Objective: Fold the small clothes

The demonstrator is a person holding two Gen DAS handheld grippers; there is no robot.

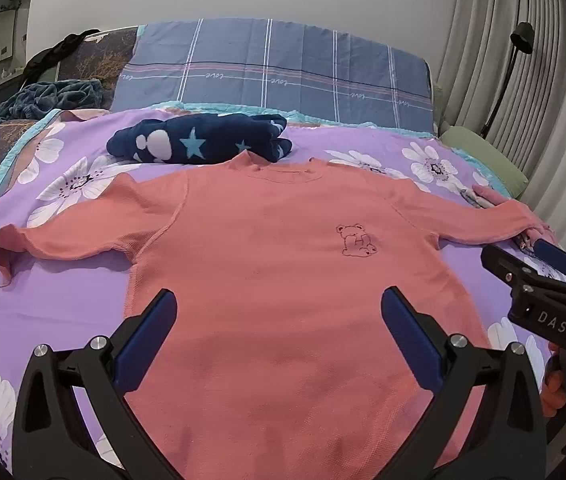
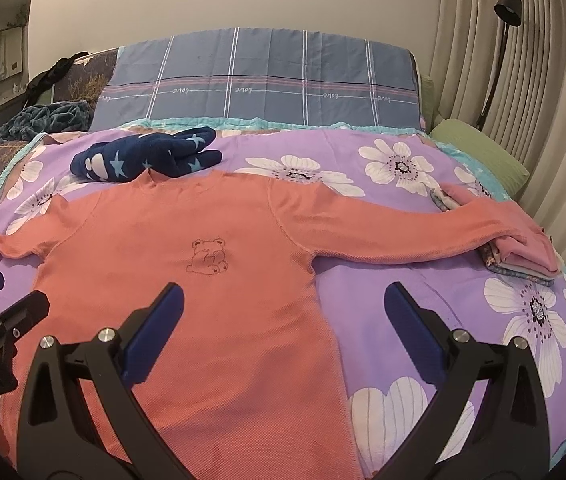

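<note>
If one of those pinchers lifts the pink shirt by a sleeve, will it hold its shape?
Probably not. The shirt lies limp and flat on the bedspread, so it would likely droop. Its sleeve already bends over the folded clothes.

Purple floral bed (image 2: 423, 292): coral shirt (image 2: 203, 300) flat, navy star garment (image 2: 143, 156), folded stack (image 2: 523, 260)
</note>
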